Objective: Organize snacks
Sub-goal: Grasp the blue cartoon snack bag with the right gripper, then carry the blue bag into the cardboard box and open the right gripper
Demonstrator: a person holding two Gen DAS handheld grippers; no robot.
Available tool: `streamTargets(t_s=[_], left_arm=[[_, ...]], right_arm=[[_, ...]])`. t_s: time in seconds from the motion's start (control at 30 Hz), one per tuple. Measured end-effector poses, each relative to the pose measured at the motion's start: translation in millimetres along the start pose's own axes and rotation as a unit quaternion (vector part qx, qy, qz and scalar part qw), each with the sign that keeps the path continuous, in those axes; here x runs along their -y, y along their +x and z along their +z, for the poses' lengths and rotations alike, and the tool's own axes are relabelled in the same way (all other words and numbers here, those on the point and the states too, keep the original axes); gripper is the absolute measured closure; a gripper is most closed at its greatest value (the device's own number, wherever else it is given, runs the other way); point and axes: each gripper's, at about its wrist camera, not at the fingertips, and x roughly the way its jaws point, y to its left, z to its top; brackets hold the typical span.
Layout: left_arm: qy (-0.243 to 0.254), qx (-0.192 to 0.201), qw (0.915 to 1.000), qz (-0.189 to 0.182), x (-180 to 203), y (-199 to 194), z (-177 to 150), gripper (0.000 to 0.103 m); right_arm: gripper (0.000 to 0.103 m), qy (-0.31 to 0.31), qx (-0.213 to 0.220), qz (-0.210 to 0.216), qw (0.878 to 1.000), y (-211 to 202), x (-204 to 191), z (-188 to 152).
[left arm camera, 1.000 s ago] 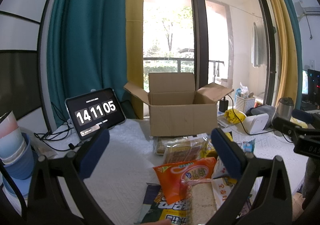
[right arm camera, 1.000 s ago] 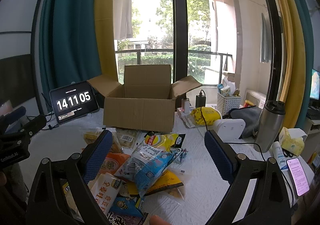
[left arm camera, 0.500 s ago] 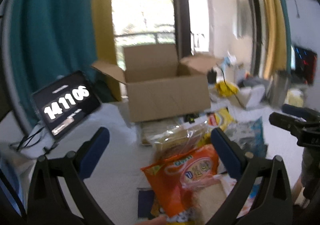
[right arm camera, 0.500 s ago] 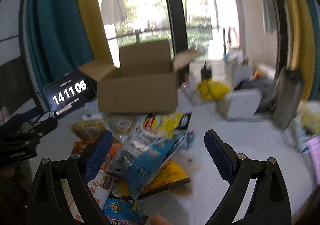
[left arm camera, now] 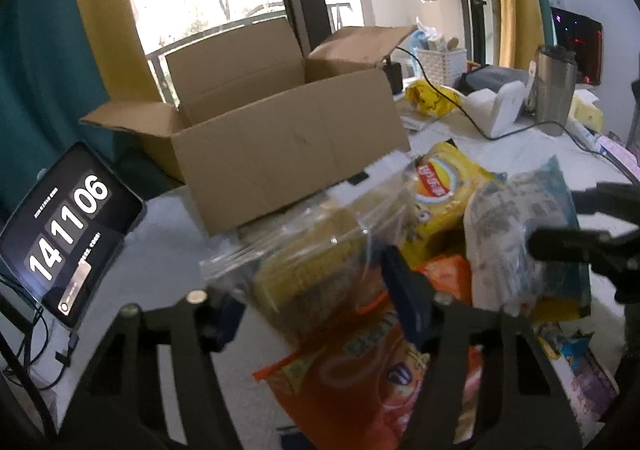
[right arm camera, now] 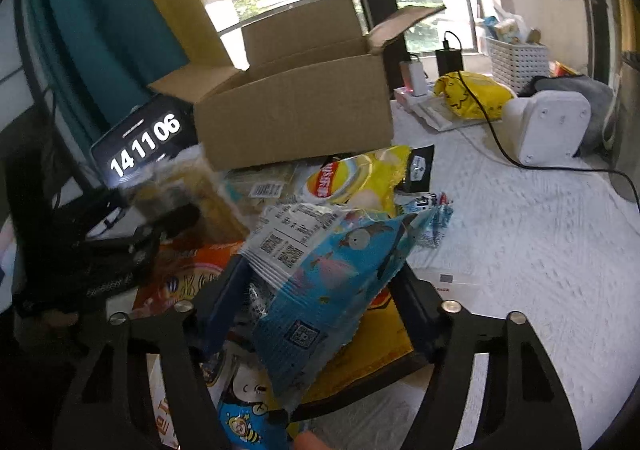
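Both grippers were angled down into the snack pile just in front of the cardboard box [left arm camera: 288, 146]. Left gripper [left arm camera: 316, 290] was closing around a clear bag of yellow snacks [left arm camera: 308, 270]; right gripper [right arm camera: 320, 302] was closing around a blue fish-print bag [right arm camera: 332, 274]. Couldn't tell whether either really had a grip.

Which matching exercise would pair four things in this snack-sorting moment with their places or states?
Things:
1. clear bag of yellow snacks
2. blue fish-print packet
3. cardboard box
4. tablet clock

Places or states:
A. standing open behind the snack pile
B. between the closing jaws of the right gripper
C. propped up left of the box, showing digits
D. between the closing jaws of the left gripper

Pairs: 1-D, 2-B, 3-A, 4-C
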Motion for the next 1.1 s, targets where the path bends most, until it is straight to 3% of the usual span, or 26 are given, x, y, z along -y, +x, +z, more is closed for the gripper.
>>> streamTargets(t_s=[0.1, 0.23, 0.53, 0.77, 0.93, 1.1], left_arm=[[-0.023, 0.005, 0.9997, -0.007, -7.9, -4.3, 2.8, 0.047], [-0.050, 0.024, 0.9984, -0.008, -19.1, -17.7, 6.9, 0.050], [-0.106, 0.093, 0.9895, 0.031, -57.6, -48.3, 47.2, 0.050], [-0.156, 0.139, 0.9757, 0.065, -95.3, -40.7, 84.4, 0.050], [-0.179, 0.175, 0.9639, 0.089, -119.4, -26.9, 112.4, 0.050], [-0.203, 0.185, 0.9553, 0.110, -147.4, -3.2, 136.4, 0.050]], right_arm=[[0.044, -0.018, 0.007, -0.007, 1.000, -6.7, -2.9, 1.4], [0.045, -0.037, 0.043, -0.017, 0.998, -30.1, -5.0, 12.5], [0.045, -0.095, 0.125, -0.031, 0.987, -52.5, -3.3, 86.3], [0.045, -0.124, 0.170, -0.036, 0.977, -30.1, -3.7, 150.9], [0.045, -0.118, 0.181, -0.043, 0.975, 0.5, -1.5, 194.4], [0.045, -0.102, 0.180, -0.050, 0.977, 35.7, 5.5, 228.9]])
